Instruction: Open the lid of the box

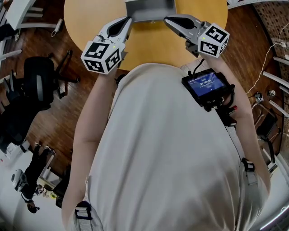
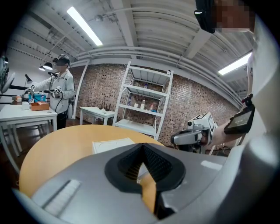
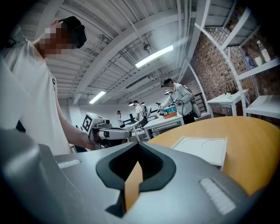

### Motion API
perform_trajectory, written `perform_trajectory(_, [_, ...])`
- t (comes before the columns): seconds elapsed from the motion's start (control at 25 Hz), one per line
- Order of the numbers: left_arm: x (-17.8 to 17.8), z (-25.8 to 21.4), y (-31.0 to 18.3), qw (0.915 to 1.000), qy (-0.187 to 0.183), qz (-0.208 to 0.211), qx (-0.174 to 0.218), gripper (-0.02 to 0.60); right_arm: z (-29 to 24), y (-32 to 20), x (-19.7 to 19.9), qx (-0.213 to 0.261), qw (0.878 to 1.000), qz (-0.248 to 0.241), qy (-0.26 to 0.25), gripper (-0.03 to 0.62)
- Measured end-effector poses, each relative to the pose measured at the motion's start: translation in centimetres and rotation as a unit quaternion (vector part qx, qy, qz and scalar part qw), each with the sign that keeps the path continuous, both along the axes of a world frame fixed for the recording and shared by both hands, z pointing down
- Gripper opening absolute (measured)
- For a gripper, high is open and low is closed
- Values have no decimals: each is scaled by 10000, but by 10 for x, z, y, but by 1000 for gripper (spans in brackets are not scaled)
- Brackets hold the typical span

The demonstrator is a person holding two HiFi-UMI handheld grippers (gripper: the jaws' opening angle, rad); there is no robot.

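Note:
A flat white box [image 1: 150,10] lies on the round wooden table [image 1: 90,18], its lid down; only its near part shows in the head view. My left gripper [image 1: 130,19] points at the box's near left corner and my right gripper [image 1: 165,20] at its near right corner, both just short of it. In the left gripper view the shut left gripper [image 2: 142,146] is empty, with the box [image 2: 113,144] lying beyond it. The right gripper view shows the right gripper [image 3: 138,146] shut and empty too, the box [image 3: 203,148] off to its right.
The table's near edge curves close to the person's body. A black office chair [image 1: 38,83] stands on the floor at the left. A small screen [image 1: 207,85] is strapped to the right forearm. A white shelf [image 2: 146,103] and people at white tables [image 3: 177,100] are farther off.

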State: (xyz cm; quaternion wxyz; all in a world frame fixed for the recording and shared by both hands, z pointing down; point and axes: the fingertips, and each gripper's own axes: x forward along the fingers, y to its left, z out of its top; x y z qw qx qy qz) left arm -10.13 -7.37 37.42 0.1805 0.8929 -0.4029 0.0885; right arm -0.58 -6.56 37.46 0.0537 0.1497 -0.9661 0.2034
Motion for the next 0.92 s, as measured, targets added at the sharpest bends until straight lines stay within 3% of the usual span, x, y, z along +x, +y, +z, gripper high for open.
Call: perform_trajectory(0.92, [-1, 1, 1, 10000, 33, 2, -14, 0, 1, 1, -3, 83, 9999, -3, 109, 0])
